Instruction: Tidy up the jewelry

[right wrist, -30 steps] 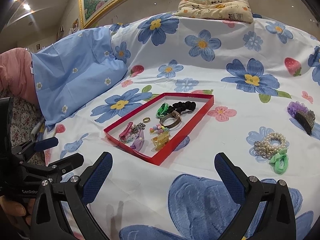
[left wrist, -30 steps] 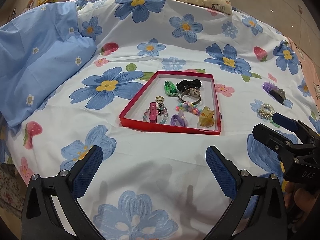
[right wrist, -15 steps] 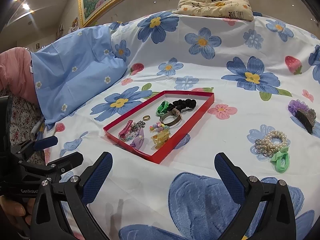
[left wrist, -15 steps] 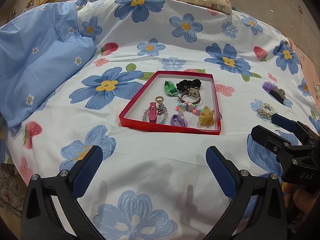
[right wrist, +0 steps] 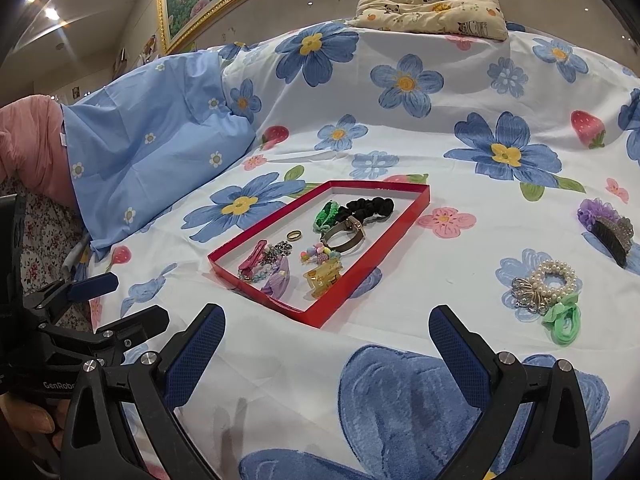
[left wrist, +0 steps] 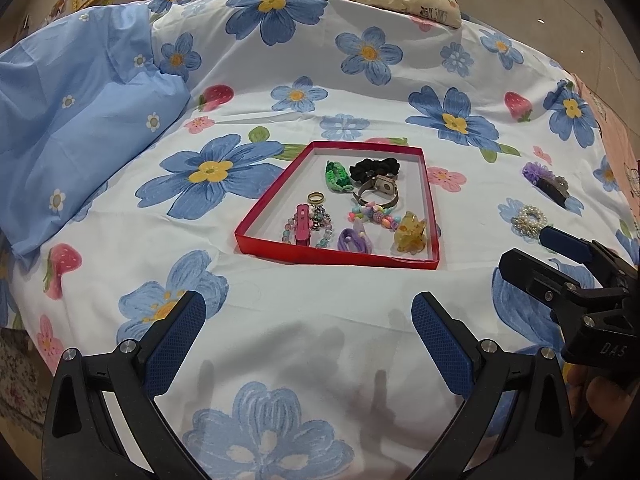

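My left gripper [left wrist: 308, 316] hangs over the flowered bedsheet [left wrist: 360, 80] with its jaws spread wide and nothing between them. Straight ahead of those jaws, a little way off, lies the red tray [left wrist: 256, 216]. In it I see a green knitted band [left wrist: 336, 176] and a black scrunchie [left wrist: 374, 168] at the far end, a watch [left wrist: 378, 192] just nearer, a gold ring [left wrist: 316, 197], a pink clip [left wrist: 303, 230] lying across a beaded bracelet [left wrist: 326, 236], a string of coloured beads [left wrist: 374, 215], a purple hair tie [left wrist: 354, 240] and a yellow claw clip [left wrist: 410, 232] near the closest rim.

My right gripper [right wrist: 326, 328] is also wide open and empty, held low over the sheet. The tray [right wrist: 360, 276] sits ahead and slightly to the left of its jaws, one corner pointing toward me. Off to the right of the right finger, outside the tray, a pearl bracelet [right wrist: 554, 280] lies on the sheet with a silver ornament touching it and a green hair tie [right wrist: 562, 322] just beside it on the near side. Farther ahead on the right lies a purple flower clip [right wrist: 604, 220] with a dark comb.

A folded blue pillowcase [left wrist: 80, 120] lies far to the left of both pairs of jaws, and a patterned cushion [right wrist: 432, 8] sits at the far edge of the bed.
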Demonstrator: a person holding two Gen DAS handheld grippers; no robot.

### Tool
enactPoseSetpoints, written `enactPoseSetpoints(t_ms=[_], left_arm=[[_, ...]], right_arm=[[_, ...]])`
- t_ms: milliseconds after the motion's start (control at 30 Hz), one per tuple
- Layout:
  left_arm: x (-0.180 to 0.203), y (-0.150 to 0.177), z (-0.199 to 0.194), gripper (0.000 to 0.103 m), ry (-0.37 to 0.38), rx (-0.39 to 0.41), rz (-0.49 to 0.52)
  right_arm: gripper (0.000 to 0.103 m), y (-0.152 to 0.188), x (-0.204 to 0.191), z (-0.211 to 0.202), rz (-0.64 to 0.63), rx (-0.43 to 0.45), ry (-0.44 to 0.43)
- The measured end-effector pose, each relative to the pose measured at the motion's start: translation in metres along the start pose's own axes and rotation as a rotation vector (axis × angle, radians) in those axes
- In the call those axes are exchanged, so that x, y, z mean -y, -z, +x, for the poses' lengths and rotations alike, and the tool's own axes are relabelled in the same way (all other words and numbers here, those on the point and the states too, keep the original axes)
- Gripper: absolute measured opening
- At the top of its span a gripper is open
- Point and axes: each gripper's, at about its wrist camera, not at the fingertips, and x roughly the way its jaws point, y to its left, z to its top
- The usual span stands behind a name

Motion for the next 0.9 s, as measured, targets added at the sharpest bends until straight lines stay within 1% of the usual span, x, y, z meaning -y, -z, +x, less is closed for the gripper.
enactPoseSetpoints(t_ms=[900], left_arm=[[0.0025,-0.0022,0.0074,0.103,0.016,-0.015,0.009]], right_arm=[[0.103,-0.001,-0.0015,0.0016,0.001,-0.005,-0.002]])
